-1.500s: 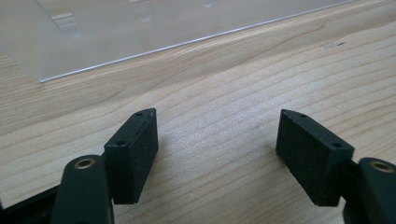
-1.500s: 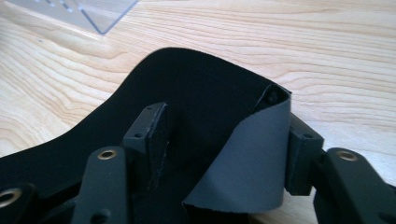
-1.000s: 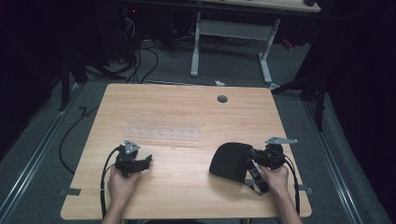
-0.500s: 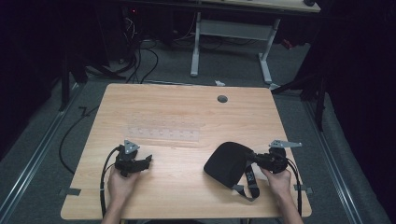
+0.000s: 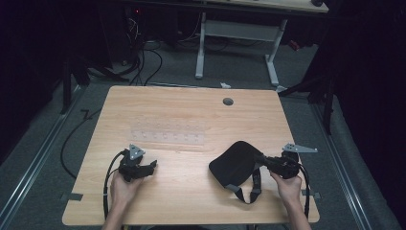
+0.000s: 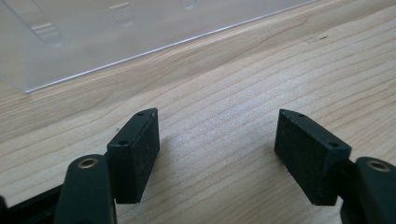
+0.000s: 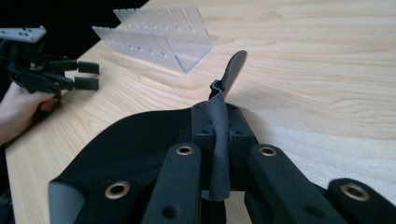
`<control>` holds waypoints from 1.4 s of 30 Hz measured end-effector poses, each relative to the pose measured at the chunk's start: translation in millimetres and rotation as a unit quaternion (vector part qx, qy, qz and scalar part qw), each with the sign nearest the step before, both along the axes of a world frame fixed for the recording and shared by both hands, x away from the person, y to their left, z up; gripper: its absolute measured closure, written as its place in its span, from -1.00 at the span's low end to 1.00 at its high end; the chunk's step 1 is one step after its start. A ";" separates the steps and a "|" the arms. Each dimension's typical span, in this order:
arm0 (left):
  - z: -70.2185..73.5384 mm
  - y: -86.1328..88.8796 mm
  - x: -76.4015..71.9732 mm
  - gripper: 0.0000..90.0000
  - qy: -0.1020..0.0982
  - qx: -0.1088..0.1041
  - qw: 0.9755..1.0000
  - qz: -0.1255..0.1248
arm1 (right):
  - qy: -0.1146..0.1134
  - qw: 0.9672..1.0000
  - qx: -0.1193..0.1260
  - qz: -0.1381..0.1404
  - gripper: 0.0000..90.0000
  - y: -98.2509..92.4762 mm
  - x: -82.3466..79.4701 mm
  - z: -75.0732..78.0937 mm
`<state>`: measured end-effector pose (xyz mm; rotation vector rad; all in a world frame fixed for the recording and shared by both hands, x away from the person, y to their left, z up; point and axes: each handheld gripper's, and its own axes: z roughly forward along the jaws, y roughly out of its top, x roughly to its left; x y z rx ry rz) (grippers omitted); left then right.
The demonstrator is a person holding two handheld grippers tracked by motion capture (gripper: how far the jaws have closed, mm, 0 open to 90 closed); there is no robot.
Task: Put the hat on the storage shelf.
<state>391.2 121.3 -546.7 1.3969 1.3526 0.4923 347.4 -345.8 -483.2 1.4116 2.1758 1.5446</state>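
While the right gripper (image 7: 218, 154) pinches only a thin fold at the edge of the black cloth pouch (image 5: 234, 163), its jaws closed tight on it, that fabric could slide free if tugged — the hold is narrow. The pouch lies on the near right of the table (image 5: 191, 105), its strap (image 5: 253, 184) trailing toward the near edge, where it might snag. The left gripper (image 6: 217, 154) rests near left, jaws wide apart, holding nothing. A clear plastic rack (image 5: 167, 135) sits mid-table — close enough to be knocked. No writing or labels can be read anywhere.
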 end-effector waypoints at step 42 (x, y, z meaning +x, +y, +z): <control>68.1 -89.4 -68.2 -0.36 -0.089 -0.031 0.964 -0.250 | -0.016 0.998 0.066 0.016 0.91 39.9 -5.0 40.2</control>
